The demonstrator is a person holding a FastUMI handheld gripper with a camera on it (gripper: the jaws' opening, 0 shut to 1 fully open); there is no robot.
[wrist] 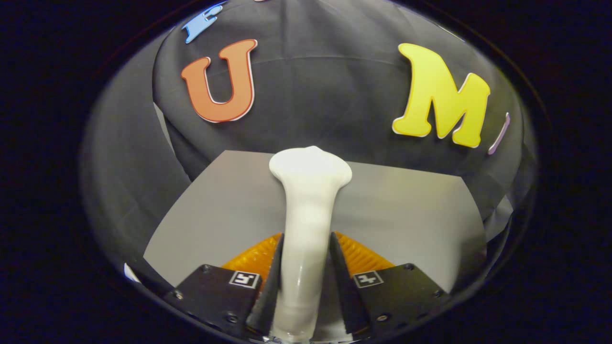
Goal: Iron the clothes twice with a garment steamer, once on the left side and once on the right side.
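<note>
Pinching the garment steamer (306, 210) by its handle, the jaws are holding its long axis straight ahead, head beyond them above the table (406, 215).

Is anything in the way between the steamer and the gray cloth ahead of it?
Nothing visible. The tool is shut on the steamer, whose wide head points out over the gray cloth with open space between them.

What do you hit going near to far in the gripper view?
Gripper fingers clamped on the white steamer handle → steamer head beyond the fingers → grey tabletop → black cloth wall.
</note>
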